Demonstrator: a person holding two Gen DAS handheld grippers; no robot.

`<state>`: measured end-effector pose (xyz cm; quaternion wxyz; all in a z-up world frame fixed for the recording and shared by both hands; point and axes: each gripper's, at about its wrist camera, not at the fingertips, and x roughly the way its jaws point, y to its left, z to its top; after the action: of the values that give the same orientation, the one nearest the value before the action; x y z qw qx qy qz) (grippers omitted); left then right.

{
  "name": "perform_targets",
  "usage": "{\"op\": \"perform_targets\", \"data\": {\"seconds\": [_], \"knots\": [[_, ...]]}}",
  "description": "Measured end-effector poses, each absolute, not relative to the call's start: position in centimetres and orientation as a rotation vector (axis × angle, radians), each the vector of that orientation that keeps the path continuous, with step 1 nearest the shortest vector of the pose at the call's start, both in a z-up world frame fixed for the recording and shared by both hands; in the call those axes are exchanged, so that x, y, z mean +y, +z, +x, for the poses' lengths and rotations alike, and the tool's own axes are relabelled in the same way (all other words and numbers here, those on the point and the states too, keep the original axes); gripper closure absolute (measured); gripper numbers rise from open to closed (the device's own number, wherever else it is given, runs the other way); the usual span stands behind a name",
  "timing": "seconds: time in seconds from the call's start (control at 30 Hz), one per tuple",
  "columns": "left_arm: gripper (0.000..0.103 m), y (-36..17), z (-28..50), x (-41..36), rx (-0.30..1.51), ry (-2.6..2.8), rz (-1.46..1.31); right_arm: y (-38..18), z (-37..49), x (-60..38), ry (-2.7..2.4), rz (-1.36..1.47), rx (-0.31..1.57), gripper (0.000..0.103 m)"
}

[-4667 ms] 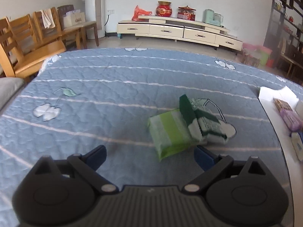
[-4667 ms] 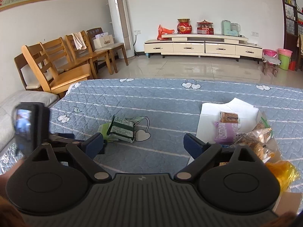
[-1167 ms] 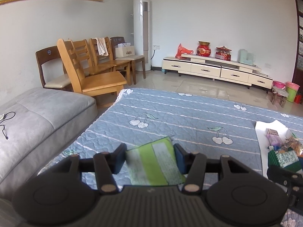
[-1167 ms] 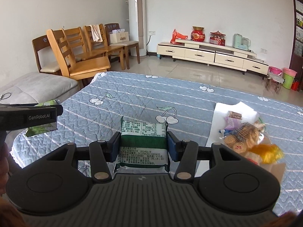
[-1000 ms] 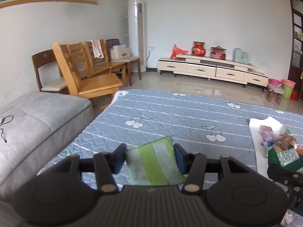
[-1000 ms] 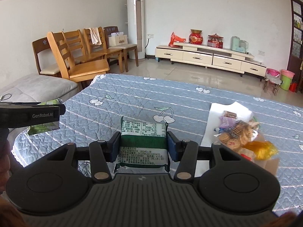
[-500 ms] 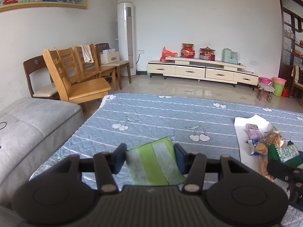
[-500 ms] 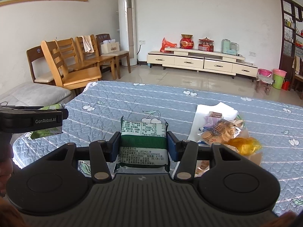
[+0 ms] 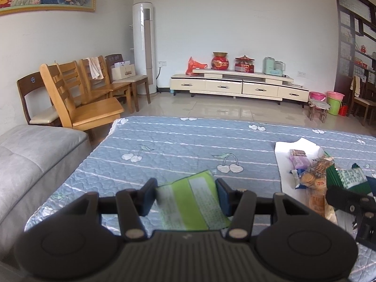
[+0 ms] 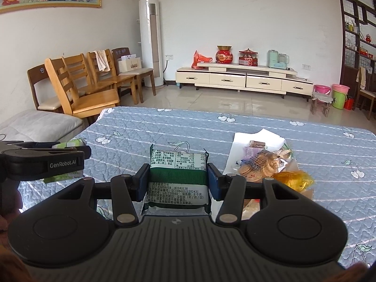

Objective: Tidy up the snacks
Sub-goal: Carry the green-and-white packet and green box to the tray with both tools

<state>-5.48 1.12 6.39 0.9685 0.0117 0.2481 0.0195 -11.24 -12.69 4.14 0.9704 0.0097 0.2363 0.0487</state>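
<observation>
Your light green snack packet (image 9: 191, 205) sits clamped in the left tongs (image 9: 185, 196), lifted above the blue quilted desk (image 9: 178, 145). Your dark green packet (image 10: 178, 178) is pinched the same way in the right tongs (image 10: 178, 183), label up, also off the surface. A few seconds ago both packets lay together on the quilt with both tongs spread open around them; now each is gripped and raised, and over the last second the white sheet (image 10: 256, 138) carrying the snack pile (image 10: 265, 162) has drawn nearer in both views. That suggests you are carrying both towards the pile, so the remaining step is probably setting them down there.

The left camera shows the dark green packet just beside the biscuits (image 9: 312, 176) and a purple packet (image 9: 298, 161) on the sheet, closeness the right camera cannot judge. The right camera alone shows the yellow bag (image 10: 293, 178) on the near side of the pile, and the printed label on your packet.
</observation>
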Motion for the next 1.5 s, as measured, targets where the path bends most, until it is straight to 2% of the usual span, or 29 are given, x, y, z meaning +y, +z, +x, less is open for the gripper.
{"op": "perform_targets", "data": {"seconds": [1.5], "knots": [[0.050,7.9,-4.7,-9.2,0.462,-0.183,0.121,5.1,-12.7,-19.2,-0.093,0.114,0.421,0.040]]}}
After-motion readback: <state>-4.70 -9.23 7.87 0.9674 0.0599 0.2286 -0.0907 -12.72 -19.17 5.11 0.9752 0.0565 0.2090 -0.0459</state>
